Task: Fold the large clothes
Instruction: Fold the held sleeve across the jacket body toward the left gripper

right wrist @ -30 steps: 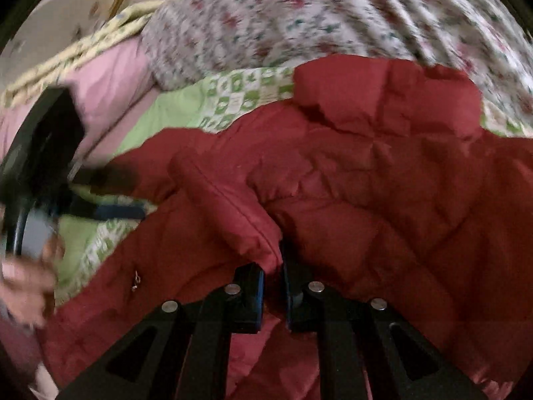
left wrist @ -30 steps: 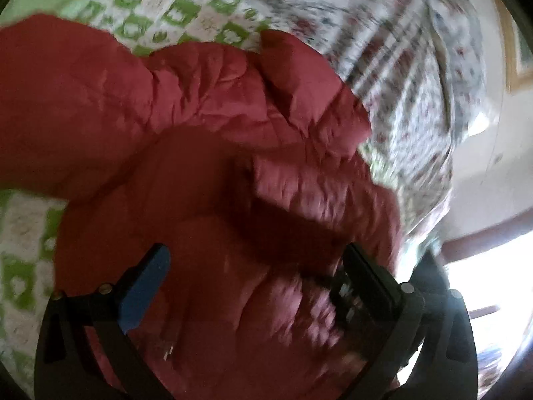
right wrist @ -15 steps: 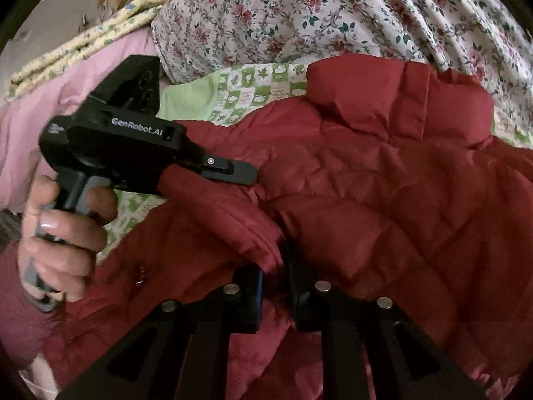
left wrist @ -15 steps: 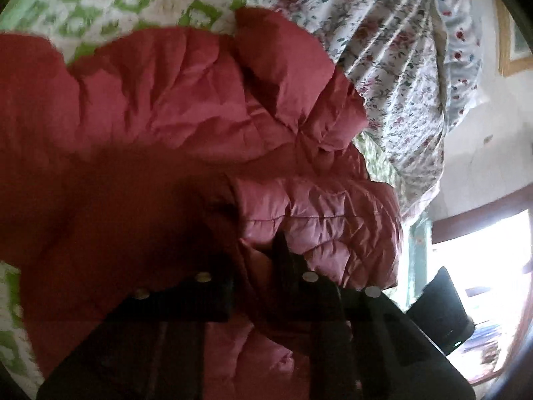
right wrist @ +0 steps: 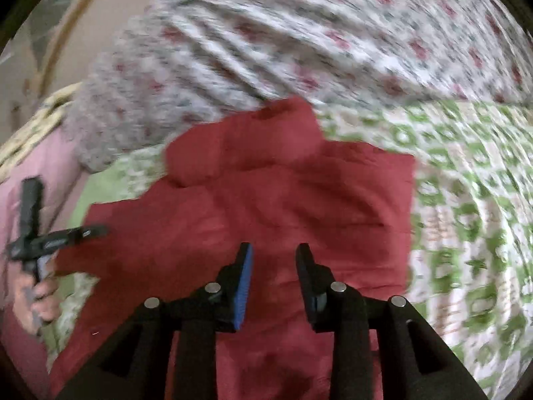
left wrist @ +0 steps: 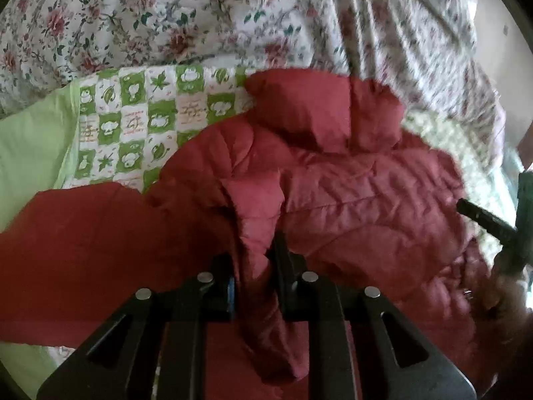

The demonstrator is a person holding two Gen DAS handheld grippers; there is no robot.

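Observation:
A red puffy jacket (left wrist: 349, 193) lies spread on a bed, its hood (left wrist: 309, 110) toward the floral cover. My left gripper (left wrist: 255, 253) pinches a raised fold of the jacket between its pads, and its jaws are opening slightly. My right gripper (right wrist: 273, 248) hovers over the flat red jacket (right wrist: 283, 183); its jaws are opening with nothing between them. The right wrist view is blurred. Each view catches the other gripper at its edge: the right gripper (left wrist: 489, 220) and the left gripper (right wrist: 50, 236), held by a hand (right wrist: 40, 293).
A green checked quilt (left wrist: 140, 113) lies under the jacket and reaches right in the right wrist view (right wrist: 466, 200). A bunched floral duvet (left wrist: 233, 16) sits behind it. A pink blanket (right wrist: 40, 166) lies at the left, and a wall with a wooden frame (right wrist: 63, 43) is beyond.
The left gripper went from wide open to clamped on a fold of the jacket and rolled. The right gripper let go of its fold, parted its jaws and swung right.

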